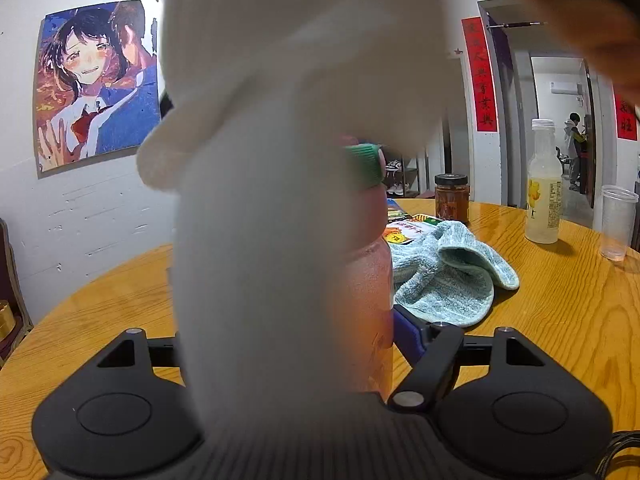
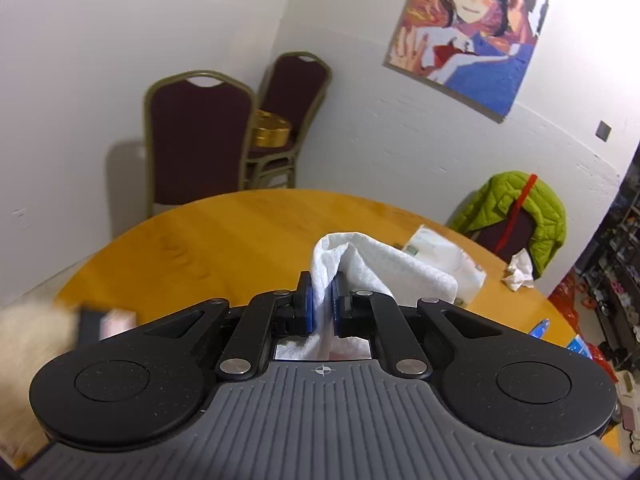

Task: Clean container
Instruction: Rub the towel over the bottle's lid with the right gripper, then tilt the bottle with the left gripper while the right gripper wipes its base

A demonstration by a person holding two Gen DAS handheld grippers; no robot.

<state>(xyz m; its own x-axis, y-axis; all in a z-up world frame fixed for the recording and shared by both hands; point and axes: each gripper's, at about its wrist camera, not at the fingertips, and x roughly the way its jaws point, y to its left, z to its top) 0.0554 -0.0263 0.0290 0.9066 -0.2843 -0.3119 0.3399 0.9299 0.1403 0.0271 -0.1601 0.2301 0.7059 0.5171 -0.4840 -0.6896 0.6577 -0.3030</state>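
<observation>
In the left wrist view a pinkish bottle (image 1: 370,300) with a green cap (image 1: 362,166) stands between my left gripper's jaws, which are shut on it. A white gloved hand or cloth (image 1: 280,140) covers most of that view and hides the left finger. The left gripper (image 1: 320,328) is just above the round wooden table (image 1: 560,320). In the right wrist view my right gripper (image 2: 322,300) is shut on a folded white paper towel (image 2: 360,264) and held above the table (image 2: 200,240).
A light blue towel (image 1: 444,276), a dark-lidded jar (image 1: 452,200), a pale drink bottle (image 1: 544,188) and a clear plastic cup (image 1: 618,220) are on the table. A tissue pack (image 2: 444,256), crumpled tissue (image 2: 520,272), chairs (image 2: 192,140) and a green jacket (image 2: 520,216) ring the table.
</observation>
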